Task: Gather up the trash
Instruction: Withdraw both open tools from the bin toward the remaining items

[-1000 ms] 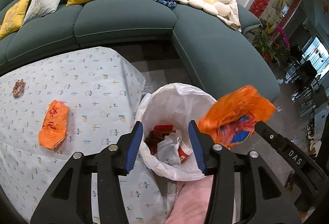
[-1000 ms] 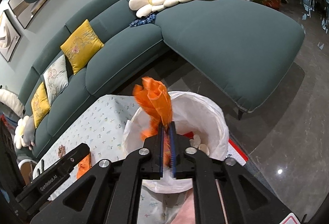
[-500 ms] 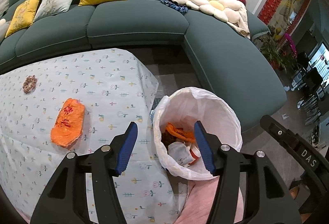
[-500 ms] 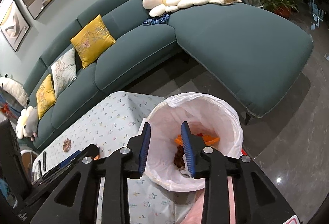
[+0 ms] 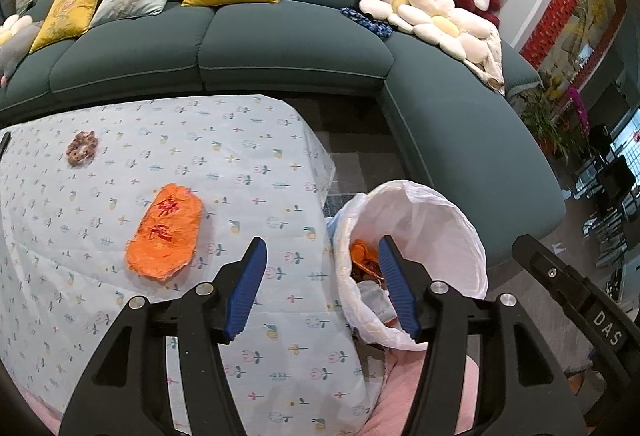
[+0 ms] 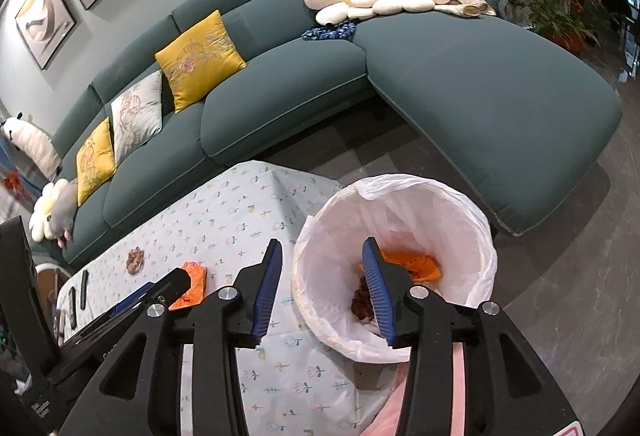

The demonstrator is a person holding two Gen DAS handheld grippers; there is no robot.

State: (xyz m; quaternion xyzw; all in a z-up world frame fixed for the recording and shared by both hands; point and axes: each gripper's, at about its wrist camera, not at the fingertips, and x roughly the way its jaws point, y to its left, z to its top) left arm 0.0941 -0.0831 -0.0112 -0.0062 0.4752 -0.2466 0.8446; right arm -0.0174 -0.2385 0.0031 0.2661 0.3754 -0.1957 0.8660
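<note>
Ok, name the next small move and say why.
Probably swing the left gripper left over the orange wrapper on the table. Both grippers are open and empty, the right gripper hangs by the bin, and that wrapper lies nearest.

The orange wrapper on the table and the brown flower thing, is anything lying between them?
No. In the left wrist view, only bare patterned tablecloth lies between the orange wrapper and the brown flower piece.

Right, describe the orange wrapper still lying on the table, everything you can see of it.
The orange wrapper is a flat, crinkled oval of thin plastic or foil with red markings on top. It lies alone on the patterned tablecloth, left of the white-lined bin, untouched. The right wrist view shows only its edge, behind the other gripper.
</note>
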